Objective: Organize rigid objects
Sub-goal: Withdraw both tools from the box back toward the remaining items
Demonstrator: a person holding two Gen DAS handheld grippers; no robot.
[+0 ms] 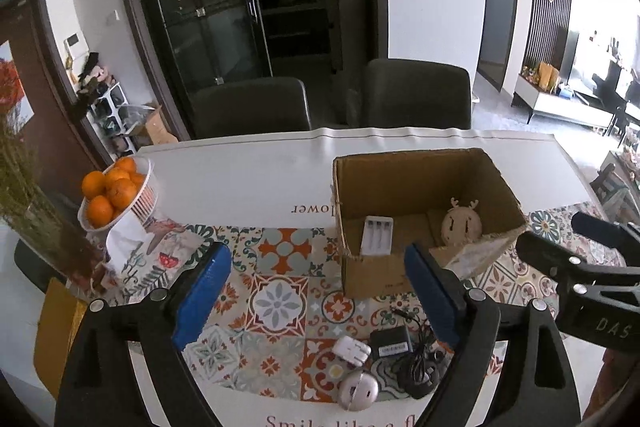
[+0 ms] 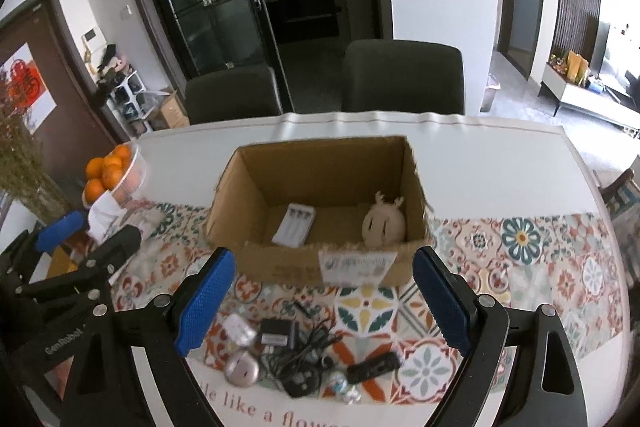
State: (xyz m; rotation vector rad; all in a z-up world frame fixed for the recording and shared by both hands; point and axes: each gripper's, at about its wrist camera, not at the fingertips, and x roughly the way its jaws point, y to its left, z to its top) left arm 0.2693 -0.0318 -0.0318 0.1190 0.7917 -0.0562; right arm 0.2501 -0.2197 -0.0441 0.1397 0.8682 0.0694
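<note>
Cardboard box (image 2: 324, 187) sits open-topped mid-desk, straddling the seam between the white far strip and the patterned tile cloth (image 2: 520, 267). Desk (image 2: 500, 163) far edge runs just past the box, two dark chairs (image 2: 404, 79) tucked behind it. White strip right of the box is bare; so is the tile cloth on the right side.

Left desk edge is crowded: fruit basket with oranges (image 1: 116, 191), white tissue pack just in front of it.

In the box: white battery charger (image 2: 294, 225) lying left of centre, round wooden reindeer piece (image 2: 383, 225) leaning at the right wall. Both well apart.

Loose items cluster near the front desk edge, apart from the box front: black adapter with tangled cable (image 2: 294, 351), black remote-like bar (image 2: 374, 365), white plug (image 1: 352, 350), round pinkish case (image 1: 358, 391), small shiny bits beside the bar, too blurred to name.

Left hand-held gripper (image 1: 318, 293): jaws spread wide, nothing between them, hanging above the cloth in front of the box. Right hand-held gripper (image 2: 324, 301): also spread, nothing held, above the item cluster. The two sit side by side, near each other.
</note>
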